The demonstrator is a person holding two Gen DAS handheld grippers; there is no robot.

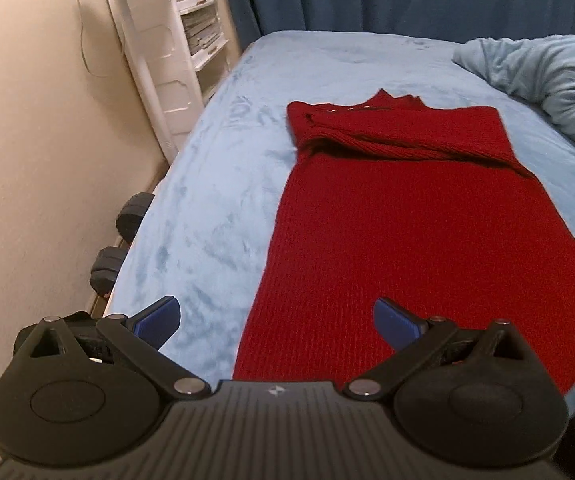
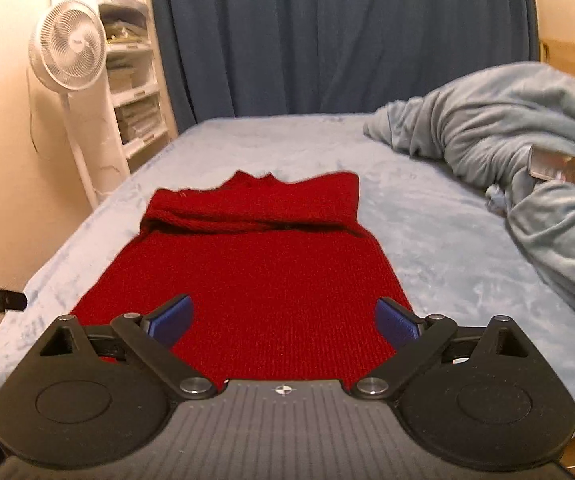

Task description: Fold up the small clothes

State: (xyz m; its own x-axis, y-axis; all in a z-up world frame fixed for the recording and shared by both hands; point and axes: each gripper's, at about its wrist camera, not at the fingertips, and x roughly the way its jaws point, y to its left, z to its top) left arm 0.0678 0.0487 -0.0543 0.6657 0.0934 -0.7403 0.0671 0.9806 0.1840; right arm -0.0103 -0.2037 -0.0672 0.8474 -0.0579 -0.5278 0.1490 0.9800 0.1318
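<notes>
Left wrist view. The sweater (image 1: 403, 216), red knit, lies flat and lengthwise on the bed (image 1: 215, 184), collar at the far end, hem nearest the camera. A sleeve is folded across the chest as a ribbed band running side to side just below the collar. The long edges look straight, which suggests the sleeves are already turned in; the body has not yet been folded end to end. Judged progress: roughly half done, with the lengthwise fold or folds left. The left hand-held gripper (image 1: 277, 322) hovers above the hem with its jaws spread wide and nothing between them: one blue pad is over the bedsheet beside the sweater's left edge, the other over the knit. Whether either pad touches the cloth cannot be told.

Right wrist view. The same sweater (image 2: 247, 276) is centred on the bed (image 2: 439, 240), well apart from the crumpled duvet (image 2: 507, 132) at the right. The folded sleeve forms a thick ridge across the upper part; the lower body is smooth, without visible creases. The right hand-held gripper (image 2: 283, 322) is likewise wide apart and empty, both pads over the hem area, the right one near the sweater's right edge.
</notes>
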